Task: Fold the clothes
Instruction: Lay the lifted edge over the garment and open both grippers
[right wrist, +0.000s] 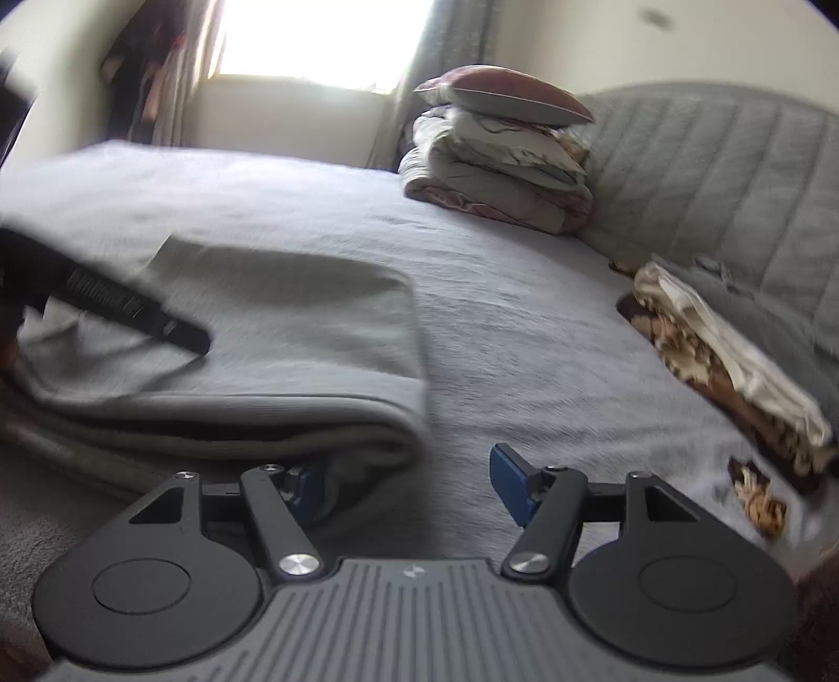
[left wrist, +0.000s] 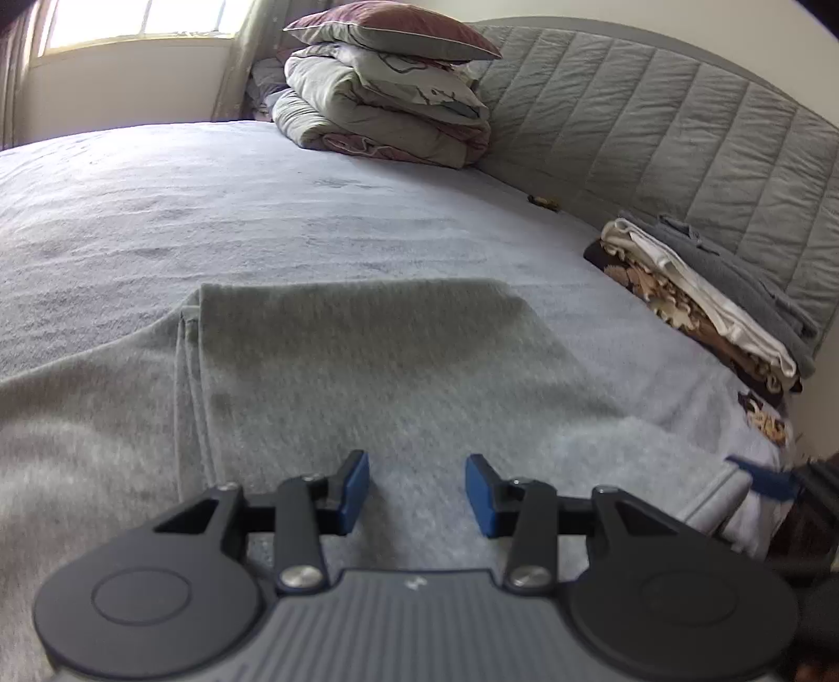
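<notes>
A grey fleece garment [left wrist: 367, 362] lies partly folded on the bed, its top layer forming a flat rectangle. My left gripper [left wrist: 417, 493] is open just above its near part, with nothing between the blue pads. In the right wrist view the same garment [right wrist: 272, 325] lies at left, its ribbed hem edge [right wrist: 236, 414] doubled near me. My right gripper [right wrist: 404, 485] is open at the garment's right corner; its left pad [right wrist: 304, 490] touches or hides behind the cloth fold. The left gripper's black body [right wrist: 105, 299] shows over the garment.
The bed's pale grey cover [left wrist: 262, 210] spreads wide. A pile of folded bedding and pillows [left wrist: 388, 89] stands at the far corner. A stack of folded clothes [left wrist: 702, 309] lies along the quilted headboard [left wrist: 681, 131] at right. A window [right wrist: 320, 36] is behind.
</notes>
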Demonstrator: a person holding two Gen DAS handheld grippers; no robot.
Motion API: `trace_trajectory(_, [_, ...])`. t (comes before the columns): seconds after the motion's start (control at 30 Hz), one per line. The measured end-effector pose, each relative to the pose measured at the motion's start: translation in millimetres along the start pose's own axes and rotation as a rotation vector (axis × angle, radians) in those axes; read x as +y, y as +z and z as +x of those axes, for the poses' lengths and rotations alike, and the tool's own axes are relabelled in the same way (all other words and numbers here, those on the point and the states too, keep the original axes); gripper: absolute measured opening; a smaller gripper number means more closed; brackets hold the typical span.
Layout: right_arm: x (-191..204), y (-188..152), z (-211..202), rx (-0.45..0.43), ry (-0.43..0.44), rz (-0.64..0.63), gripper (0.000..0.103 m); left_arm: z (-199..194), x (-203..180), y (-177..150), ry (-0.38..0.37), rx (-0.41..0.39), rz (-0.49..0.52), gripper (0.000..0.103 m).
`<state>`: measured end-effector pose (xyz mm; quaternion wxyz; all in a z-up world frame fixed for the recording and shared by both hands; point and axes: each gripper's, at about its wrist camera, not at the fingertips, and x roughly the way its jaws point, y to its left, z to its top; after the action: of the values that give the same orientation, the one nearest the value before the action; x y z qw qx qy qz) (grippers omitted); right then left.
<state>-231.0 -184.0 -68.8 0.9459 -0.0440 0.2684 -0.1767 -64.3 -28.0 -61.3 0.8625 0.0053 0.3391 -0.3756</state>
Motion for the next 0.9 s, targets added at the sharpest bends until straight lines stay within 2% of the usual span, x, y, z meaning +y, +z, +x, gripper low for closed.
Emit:
trace_trajectory(0.1, [-27.6, -10.4, 4.3, 0.035, 0.060, 0.057, 0.069, 0.1, 0.0, -0.4, -0.007, 0.010, 0.012, 0.042])
trace_trajectory(0.17, [-43.3, -19.4, 12.3, 0.058, 0.106, 0.133, 0.074, -0.4, 0.8, -0.2, -0.015, 0.016, 0.013, 0.042])
trace_trajectory(0.27, [-50.1, -20.3, 12.2, 0.054, 0.139, 0.174, 0.076, -1.5, 0.3, 0.6, -0.018, 0.020, 0.016, 0.042])
trace_trajectory(0.43, [-52.2, -15.2, -12.2, 0.061, 0.157, 0.175, 0.075, -14.2, 2.5, 10.2, -0.046, 0.052, 0.029, 0.042])
trace_trajectory(0.53, [-55.6, -13.8, -34.2, 0.050, 0.157, 0.202, 0.075, -30.7, 13.8, 15.9, -0.076, 0.017, -0.006, 0.040])
trace_trajectory(0.6, [-57.5, -10.6, -46.5, 0.002, 0.181, 0.221, 0.074, -41.0, 22.2, 15.7, -0.109, -0.001, -0.044, 0.038])
trace_trajectory(0.63, [-55.9, -6.3, -49.4, -0.027, 0.188, 0.219, 0.070, -45.7, 26.1, 14.0, -0.131, -0.006, -0.063, 0.037])
trace_trajectory(0.7, [-49.3, 4.2, -47.2, -0.077, 0.205, 0.205, 0.060, -53.8, 31.8, 9.6, -0.178, -0.003, -0.083, 0.023])
trace_trajectory(0.77, [-40.8, 12.8, -40.7, -0.111, 0.221, 0.193, 0.047, -59.6, 33.5, 2.9, -0.215, 0.007, -0.066, 0.014])
trace_trajectory(0.8, [-35.8, 15.9, -35.8, -0.120, 0.229, 0.188, 0.036, -62.4, 34.9, -1.2, -0.223, 0.008, -0.065, 0.013])
trace_trajectory(0.9, [-22.5, 14.7, -20.2, -0.100, 0.256, 0.180, 0.033, -66.0, 39.0, -13.8, -0.230, 0.044, -0.072, 0.013])
